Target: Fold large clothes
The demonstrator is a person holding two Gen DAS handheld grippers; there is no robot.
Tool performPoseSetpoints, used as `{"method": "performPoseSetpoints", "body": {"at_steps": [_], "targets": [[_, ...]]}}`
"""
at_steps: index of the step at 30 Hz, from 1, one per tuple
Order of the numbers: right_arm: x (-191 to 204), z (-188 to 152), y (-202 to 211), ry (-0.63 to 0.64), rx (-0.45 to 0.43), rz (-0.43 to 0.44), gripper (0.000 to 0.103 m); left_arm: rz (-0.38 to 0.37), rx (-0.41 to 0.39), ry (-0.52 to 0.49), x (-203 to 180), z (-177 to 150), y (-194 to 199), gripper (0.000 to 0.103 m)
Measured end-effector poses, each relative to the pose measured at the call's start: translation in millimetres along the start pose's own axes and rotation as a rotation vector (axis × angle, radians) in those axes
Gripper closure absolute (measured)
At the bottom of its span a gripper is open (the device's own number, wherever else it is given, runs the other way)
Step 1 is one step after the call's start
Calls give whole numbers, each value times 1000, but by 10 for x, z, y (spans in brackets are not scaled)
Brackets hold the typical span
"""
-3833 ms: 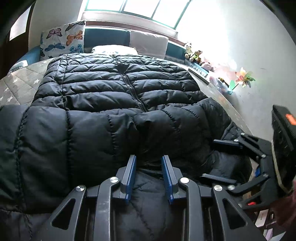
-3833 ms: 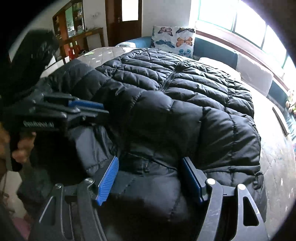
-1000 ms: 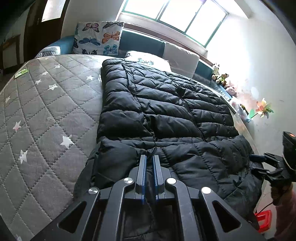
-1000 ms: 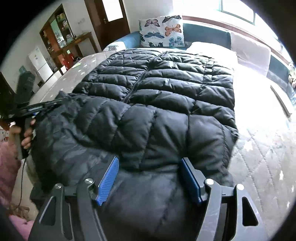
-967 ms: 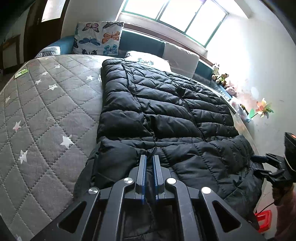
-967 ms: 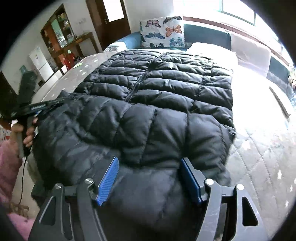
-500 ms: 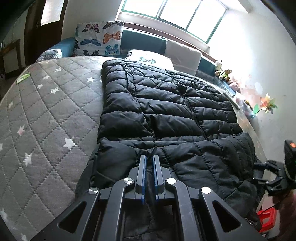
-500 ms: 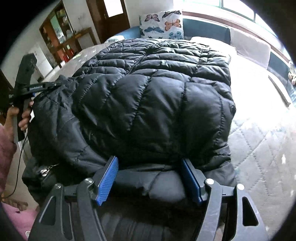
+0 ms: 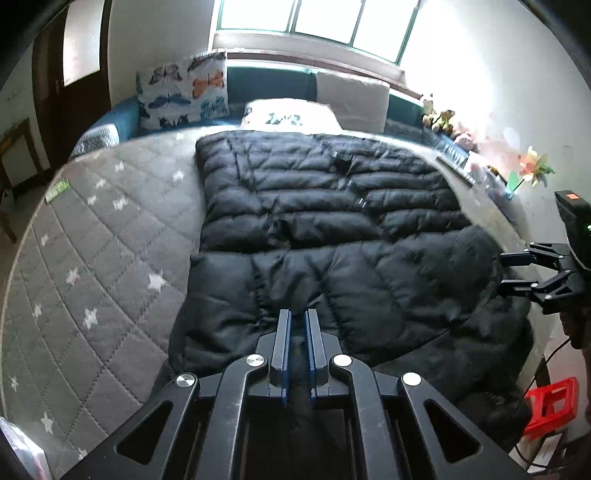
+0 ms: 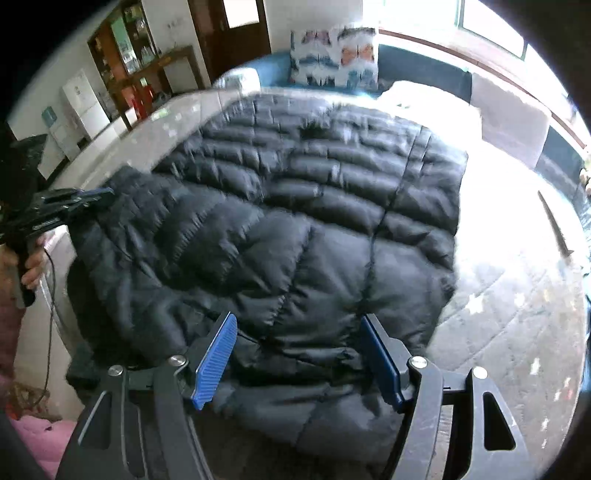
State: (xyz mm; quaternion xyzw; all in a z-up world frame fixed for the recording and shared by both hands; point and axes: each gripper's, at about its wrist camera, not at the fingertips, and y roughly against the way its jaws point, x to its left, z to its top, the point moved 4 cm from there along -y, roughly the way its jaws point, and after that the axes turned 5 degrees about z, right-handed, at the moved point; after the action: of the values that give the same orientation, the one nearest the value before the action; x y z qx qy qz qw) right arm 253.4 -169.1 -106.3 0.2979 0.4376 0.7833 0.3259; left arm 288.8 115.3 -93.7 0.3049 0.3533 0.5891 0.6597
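Observation:
A large black quilted puffer jacket (image 9: 325, 229) lies on a grey star-quilted mattress (image 9: 92, 266), its near part doubled over the rest. It also shows in the right wrist view (image 10: 295, 229). My left gripper (image 9: 297, 317) is shut on the jacket's near edge, with dark fabric between its blue pads. My right gripper (image 10: 299, 332) is open, its blue pads (image 10: 216, 356) wide on either side of the jacket's near edge, gripping nothing. Each gripper shows in the other's view: the right one at the far right (image 9: 517, 271), the left one at the far left (image 10: 99, 195).
Butterfly pillow (image 9: 184, 94), white pillows (image 9: 291, 112) and a blue headboard (image 9: 269, 83) stand at the far end. Toys and a paper flower (image 9: 532, 173) line the right wall. A red stool (image 9: 550, 404) is on the floor. Cabinets and a door (image 10: 229, 33) stand beyond the bed's left side.
Both grippers have lifted and carried the jacket's near edge forward over its body. The left stays shut on the fabric. The views are blurred from motion.

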Motion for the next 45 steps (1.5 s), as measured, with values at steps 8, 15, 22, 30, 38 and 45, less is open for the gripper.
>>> {"method": "performPoseSetpoints", "body": {"at_steps": [8,15,22,30,38,45], "targets": [[-63,26,-15,9,51,25,27,-71,62,48,132,196,88,92],[-510,542,536,-78,10,62,27,17,88,53,491,970,286,61],[-1221,1272,633,-221,-12,91,27,73,98,86,1003,1922,19,28],[-2151,1634,-244,-420,18,100,27,6,125,192,1360,2484,-890,27],[-2604,1542,-954,-534,19,228,27,-36,201,279,1562,2384,-1801,27],[-2664,1601,-985,-531,-75,357,27,-111,169,353,1692,2454,-2141,27]]}}
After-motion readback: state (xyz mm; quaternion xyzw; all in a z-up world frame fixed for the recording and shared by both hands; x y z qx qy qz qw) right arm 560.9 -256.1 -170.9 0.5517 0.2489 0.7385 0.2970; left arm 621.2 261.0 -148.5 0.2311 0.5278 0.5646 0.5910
